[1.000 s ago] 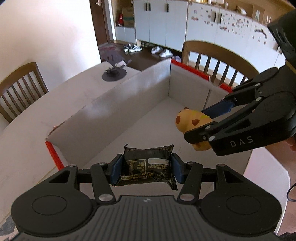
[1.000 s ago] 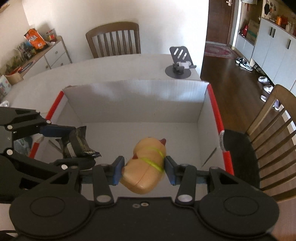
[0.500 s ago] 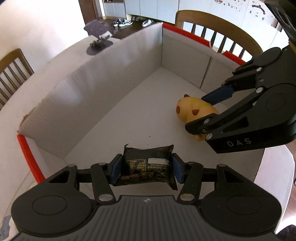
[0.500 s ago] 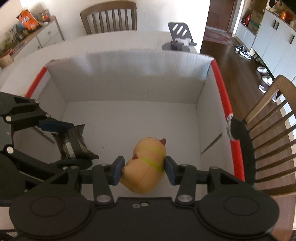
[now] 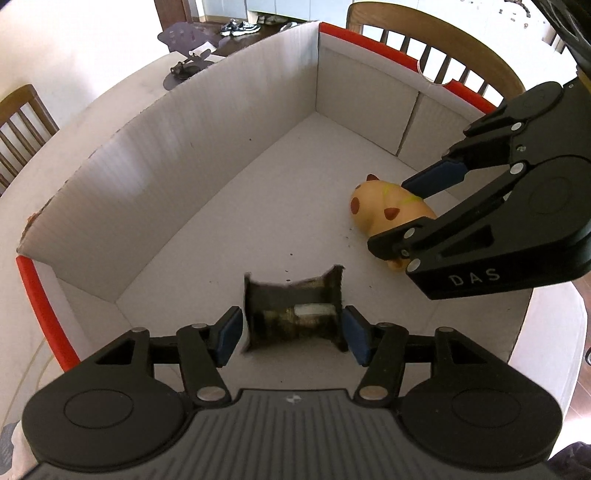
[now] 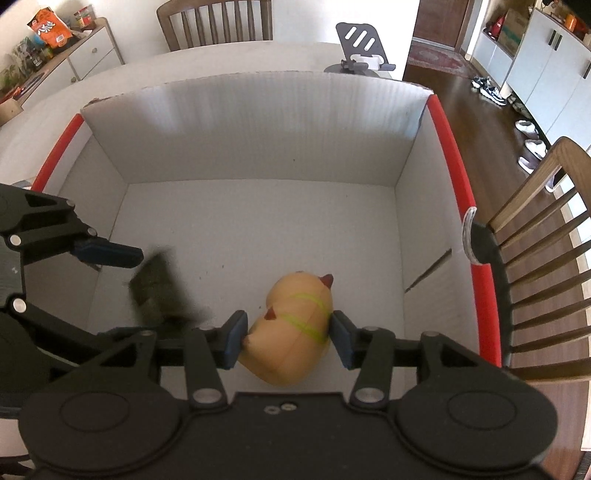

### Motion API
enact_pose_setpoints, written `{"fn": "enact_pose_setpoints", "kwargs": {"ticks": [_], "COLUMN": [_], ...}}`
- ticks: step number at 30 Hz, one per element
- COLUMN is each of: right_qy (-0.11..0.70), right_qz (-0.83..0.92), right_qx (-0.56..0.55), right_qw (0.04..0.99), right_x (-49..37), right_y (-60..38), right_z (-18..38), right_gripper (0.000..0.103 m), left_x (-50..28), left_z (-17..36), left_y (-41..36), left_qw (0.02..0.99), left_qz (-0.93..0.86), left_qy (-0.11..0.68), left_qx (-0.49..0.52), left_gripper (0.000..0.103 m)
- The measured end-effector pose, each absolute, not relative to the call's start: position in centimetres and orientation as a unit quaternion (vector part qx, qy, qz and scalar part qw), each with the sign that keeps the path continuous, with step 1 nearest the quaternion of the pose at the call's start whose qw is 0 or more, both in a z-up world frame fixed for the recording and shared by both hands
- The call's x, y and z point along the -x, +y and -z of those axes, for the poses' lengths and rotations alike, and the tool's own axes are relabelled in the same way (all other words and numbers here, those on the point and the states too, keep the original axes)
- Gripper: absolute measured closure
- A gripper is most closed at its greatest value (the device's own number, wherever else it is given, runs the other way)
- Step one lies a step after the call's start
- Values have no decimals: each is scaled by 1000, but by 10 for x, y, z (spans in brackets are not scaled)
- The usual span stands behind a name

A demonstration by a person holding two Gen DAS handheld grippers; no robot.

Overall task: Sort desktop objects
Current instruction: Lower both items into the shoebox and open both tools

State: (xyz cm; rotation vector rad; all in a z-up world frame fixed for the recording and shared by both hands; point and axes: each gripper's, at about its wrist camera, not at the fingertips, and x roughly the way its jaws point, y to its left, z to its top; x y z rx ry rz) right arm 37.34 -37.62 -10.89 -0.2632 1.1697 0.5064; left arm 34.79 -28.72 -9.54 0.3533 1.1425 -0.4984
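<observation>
A white cardboard box [image 5: 184, 155] with red rims lies under both grippers. My left gripper [image 5: 291, 338] hangs low over its near floor, jaws opening. The dark snack packet [image 5: 291, 314] is blurred between the blue pads [image 5: 227, 336], with a gap on each side. In the right wrist view the packet [image 6: 159, 291] smears below the left gripper [image 6: 144, 291]. My right gripper [image 6: 288, 339] has an orange animal toy [image 6: 291, 325] with a green band between its pads. Those jaws are opening too, and both pads still touch the toy's sides. The left wrist view shows the toy [image 5: 384, 210] in the right gripper [image 5: 388, 214], near the box floor.
The box [image 6: 258, 129] sits on a pale table [image 5: 92, 122]. A black phone stand [image 6: 362, 40] stands beyond its far wall. Wooden chairs [image 6: 535, 258] [image 6: 218, 18] ring the table. A sideboard with snack bags [image 6: 74, 51] is at the far left.
Both grippers sank into the box and tipped further down. The left jaws parted and the packet slipped free, now blurred. The toy stays between the right pads.
</observation>
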Motion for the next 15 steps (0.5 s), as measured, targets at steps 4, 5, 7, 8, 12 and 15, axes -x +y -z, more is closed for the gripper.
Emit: {"fn": "enact_pose_setpoints", "kwargs": {"ticks": [4, 5, 7, 8, 12, 15], "right_qy": [544, 544, 543, 540, 530, 519], "right_qz": [-234, -236, -236, -237, -243, -247], "right_qx": [118, 115, 110, 107, 94, 89], "right_qw": [797, 797, 799, 801, 807, 814], "right_x": [-370, -370, -369, -368, -363, -360], "right_y": [-381, -382, -384, -385, -393, -396], "right_z": [108, 107, 104, 102, 89, 79], "right_gripper": [53, 53, 52, 52, 42, 42], "left_x": [-346, -345, -343, -342, -334, -328], "left_z": [91, 90, 85, 82, 72, 60], "left_y": [-284, -283, -280, -279, -276, -273], "left_qw": [804, 806, 811, 814, 826, 834], "left_qz": [236, 235, 235, 235, 234, 233], "left_qy": [523, 521, 516, 513, 497, 486], "left_qx": [-156, -153, -145, -142, -128, -114], "left_gripper": [38, 38, 38, 38, 38, 38]}}
